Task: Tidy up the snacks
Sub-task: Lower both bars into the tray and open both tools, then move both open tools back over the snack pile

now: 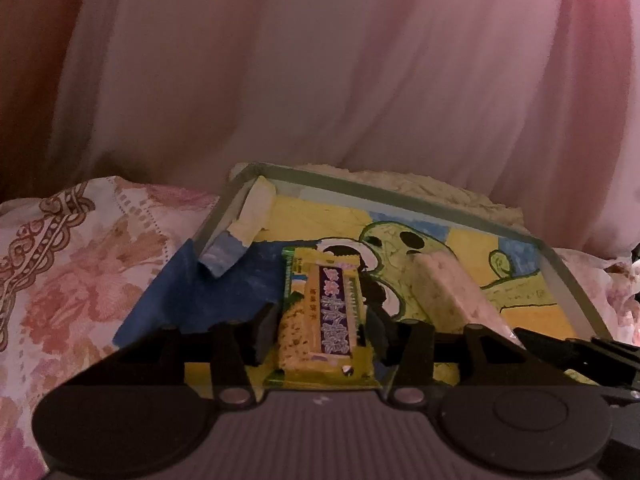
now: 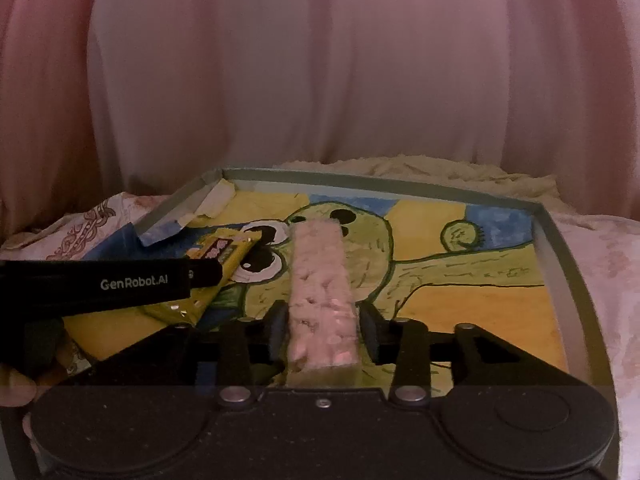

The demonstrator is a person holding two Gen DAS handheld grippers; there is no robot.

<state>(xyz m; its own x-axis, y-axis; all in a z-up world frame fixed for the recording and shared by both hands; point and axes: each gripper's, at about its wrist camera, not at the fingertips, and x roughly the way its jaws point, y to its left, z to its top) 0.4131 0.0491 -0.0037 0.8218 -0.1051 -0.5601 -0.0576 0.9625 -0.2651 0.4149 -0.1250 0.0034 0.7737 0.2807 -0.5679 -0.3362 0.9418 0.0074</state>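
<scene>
My left gripper (image 1: 320,328) is shut on a yellow snack bar with a purple label (image 1: 324,312), held over a shallow tray (image 1: 420,204) painted with a green cartoon creature. My right gripper (image 2: 322,326) is shut on a pale pink puffed-rice bar (image 2: 320,280) in clear wrap, held over the same tray (image 2: 560,264). The pink bar (image 1: 448,292) also shows in the left wrist view, right of the yellow bar. The yellow bar (image 2: 224,256) and the left gripper's black body (image 2: 100,280) show at the left of the right wrist view.
The tray lies on a floral bedspread (image 1: 72,264). Its left wall (image 1: 236,224) is torn and bent, with blue paper (image 1: 208,296) hanging out. A cream fuzzy blanket (image 2: 440,172) lies behind the tray. Pink curtains (image 2: 320,80) fill the background.
</scene>
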